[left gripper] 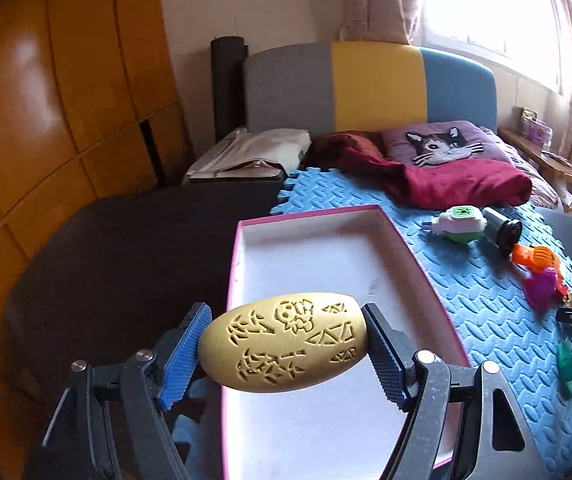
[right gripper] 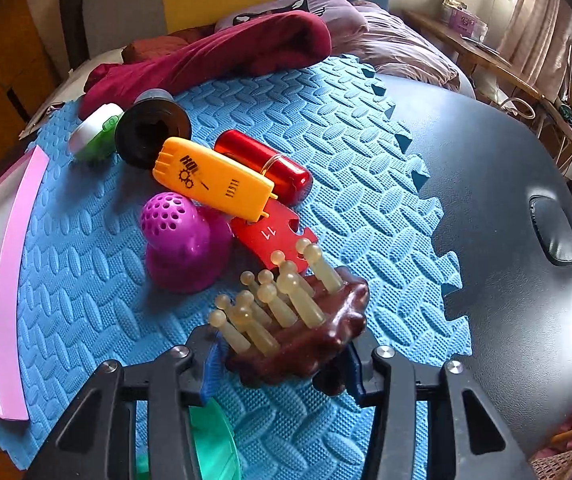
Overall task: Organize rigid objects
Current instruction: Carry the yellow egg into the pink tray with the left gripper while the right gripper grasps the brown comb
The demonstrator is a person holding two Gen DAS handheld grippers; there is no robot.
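Setting: bedroom; blue foam mat laid over dark round table; bed with maroon blanket behind.
Left gripper: jaws part-way open, clamped end to end on yellow egg-shaped piece; held clear above near end of pink-rimmed box.
Right gripper: pointed steeply down; pads closed against sides of brown brush head, which sat on mat.
Box: white inside, nothing seen in it; at left edge of mat.
Step in hand (judged): egg to be released into box; brush to be lifted and carried over after.
Method notes: lower egg close to box floor before opening, since likely to roll; place toward far end to leave room. Check brush grip sits low on base, not on pegs.
Egg, look: matte yellow, smooth, cut-out carved patterns, hollow-looking.
Brush, look: glossy brown scalloped base, pale round-tipped pegs standing up.
Remaining pile: orange tag, red cylinder, purple perforated piece, touching one another.
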